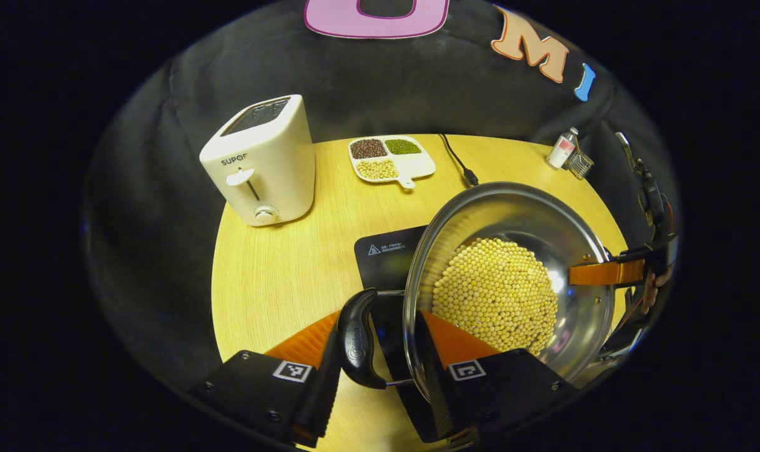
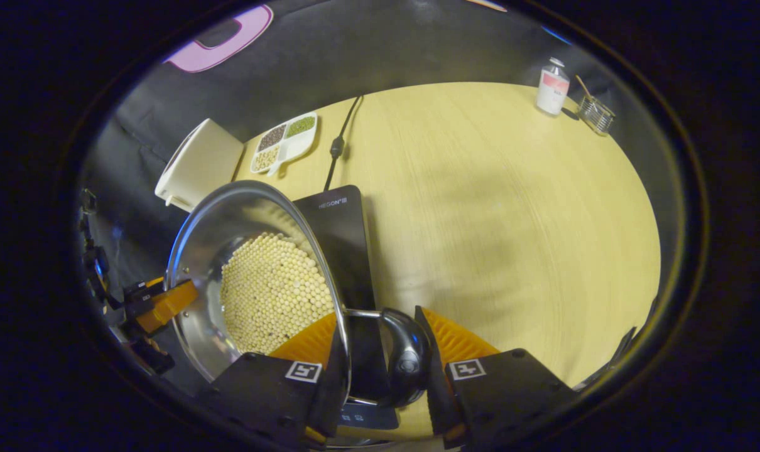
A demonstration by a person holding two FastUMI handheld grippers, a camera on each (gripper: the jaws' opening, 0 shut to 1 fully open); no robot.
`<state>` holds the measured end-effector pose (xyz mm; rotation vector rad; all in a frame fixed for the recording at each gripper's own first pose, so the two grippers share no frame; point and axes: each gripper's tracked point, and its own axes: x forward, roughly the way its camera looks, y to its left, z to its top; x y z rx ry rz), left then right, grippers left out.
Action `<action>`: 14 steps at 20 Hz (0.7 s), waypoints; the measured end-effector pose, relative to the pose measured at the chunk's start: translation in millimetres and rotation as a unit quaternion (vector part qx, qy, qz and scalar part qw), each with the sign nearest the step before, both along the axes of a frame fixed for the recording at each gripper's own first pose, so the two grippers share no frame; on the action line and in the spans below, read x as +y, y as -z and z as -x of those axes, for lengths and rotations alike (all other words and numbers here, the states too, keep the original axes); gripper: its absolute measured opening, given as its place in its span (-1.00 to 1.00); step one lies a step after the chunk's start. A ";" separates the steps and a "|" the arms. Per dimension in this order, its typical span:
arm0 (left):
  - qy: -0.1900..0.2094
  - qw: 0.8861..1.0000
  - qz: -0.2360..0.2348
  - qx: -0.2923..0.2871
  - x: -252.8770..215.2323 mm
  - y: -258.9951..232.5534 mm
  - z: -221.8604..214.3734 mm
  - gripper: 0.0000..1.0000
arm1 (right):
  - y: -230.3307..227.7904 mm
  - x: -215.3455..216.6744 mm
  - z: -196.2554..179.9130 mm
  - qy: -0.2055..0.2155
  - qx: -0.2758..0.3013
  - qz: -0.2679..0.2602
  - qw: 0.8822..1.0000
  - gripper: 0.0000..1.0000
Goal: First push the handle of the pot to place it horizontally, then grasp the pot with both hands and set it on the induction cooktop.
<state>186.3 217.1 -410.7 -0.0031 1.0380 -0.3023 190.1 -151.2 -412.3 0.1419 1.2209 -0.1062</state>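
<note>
Both grippers are carrying the steel pot [image 1: 512,276] of soybeans [image 1: 496,295] over the induction cooktop [image 2: 348,251] — left gripper [image 1: 380,351] and right gripper [image 2: 383,355] each pinching a black side handle [image 1: 358,339] between its fingers.

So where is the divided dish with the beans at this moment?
The divided dish stands at the far edge of the table, between the toaster and the black cable in the left gripper view, beyond the pot.

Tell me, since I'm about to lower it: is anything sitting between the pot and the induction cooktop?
Nothing visible does. The pot, gripped at both handles, hangs partly over the black induction cooktop, whose visible surface is bare. The toaster and bean tray stand apart, farther back.
</note>
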 end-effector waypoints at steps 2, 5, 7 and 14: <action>-0.023 1.000 -0.017 -0.013 8.3 -3.6 -3.2 0.43 | -6.7 -2.7 -0.7 -0.003 -0.020 0.018 1.000 0.22; -0.027 0.998 -0.034 -0.037 14.3 -10.5 3.5 0.83 | -31.3 -5.4 -0.6 -0.004 -0.052 0.010 0.999 0.49; -0.034 0.997 -0.038 -0.058 16.3 -22.0 8.4 0.87 | -45.1 -10.1 -0.6 -0.005 -0.070 0.004 0.998 0.65; -0.064 0.992 -0.032 -0.106 -3.9 -71.5 45.6 0.82 | -102.5 -29.3 5.9 -0.018 -0.171 -0.003 0.985 0.87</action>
